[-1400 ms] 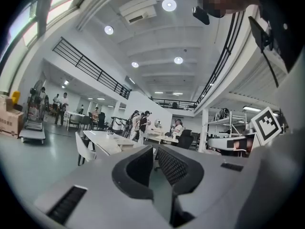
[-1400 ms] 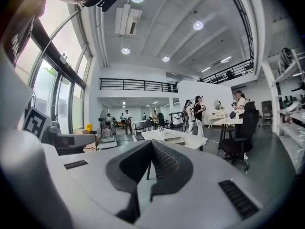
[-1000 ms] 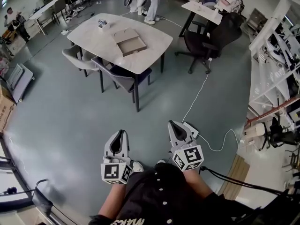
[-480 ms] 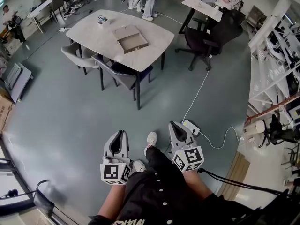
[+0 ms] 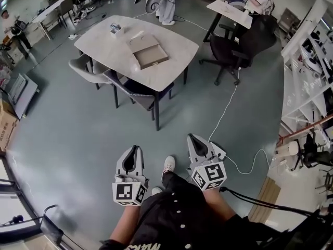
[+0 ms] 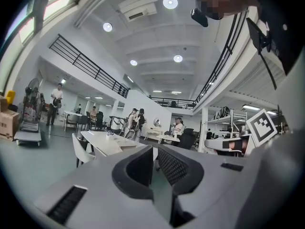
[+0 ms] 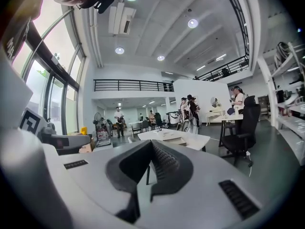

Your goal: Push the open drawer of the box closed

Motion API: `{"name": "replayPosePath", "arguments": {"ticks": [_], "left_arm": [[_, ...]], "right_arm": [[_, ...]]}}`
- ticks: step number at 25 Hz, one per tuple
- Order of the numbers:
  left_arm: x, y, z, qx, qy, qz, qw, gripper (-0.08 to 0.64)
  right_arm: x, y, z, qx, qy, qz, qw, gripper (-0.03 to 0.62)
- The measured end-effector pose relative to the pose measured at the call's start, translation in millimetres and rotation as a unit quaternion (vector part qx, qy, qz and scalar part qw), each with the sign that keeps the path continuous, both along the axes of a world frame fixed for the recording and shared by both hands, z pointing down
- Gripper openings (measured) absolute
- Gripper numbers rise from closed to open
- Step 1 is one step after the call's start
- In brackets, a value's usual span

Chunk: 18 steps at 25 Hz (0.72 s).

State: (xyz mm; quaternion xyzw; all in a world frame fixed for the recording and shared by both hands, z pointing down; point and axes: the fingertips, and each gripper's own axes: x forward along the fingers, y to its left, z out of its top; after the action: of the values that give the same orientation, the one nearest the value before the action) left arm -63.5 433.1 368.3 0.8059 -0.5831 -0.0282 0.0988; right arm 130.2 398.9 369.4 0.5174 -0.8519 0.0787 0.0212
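The left gripper (image 5: 136, 150) hangs over the grey floor (image 5: 78, 129), its jaws a narrow slit apart with nothing between them. Well ahead of it, on the white table (image 5: 174, 46), lies the box (image 5: 137, 39) with its drawer (image 5: 152, 57) standing open, far from both grippers. A shoe (image 5: 168, 164) shows between the grippers. The right gripper (image 5: 192, 138) is clenched tight and empty. A black chair (image 5: 234, 48) stands farther right.
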Motion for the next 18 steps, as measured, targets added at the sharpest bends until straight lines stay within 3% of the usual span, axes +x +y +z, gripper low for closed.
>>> {"name": "replayPosePath", "arguments": {"ticks": [10,18], "left_arm": [[11.2,-108.0,7.7,-0.015,-0.016,-0.011,0.9997,0.041],[26.6,-162.5,-4.4,-0.006,-0.022,-0.029,0.9993,0.041]], "right_arm": [[3.5,-112.6,6.6,-0.004,-0.013,-0.027,1.000,-0.003],[11.2,-172.2,1.4,0.000,-0.009,-0.056,0.998,-0.003]]}}
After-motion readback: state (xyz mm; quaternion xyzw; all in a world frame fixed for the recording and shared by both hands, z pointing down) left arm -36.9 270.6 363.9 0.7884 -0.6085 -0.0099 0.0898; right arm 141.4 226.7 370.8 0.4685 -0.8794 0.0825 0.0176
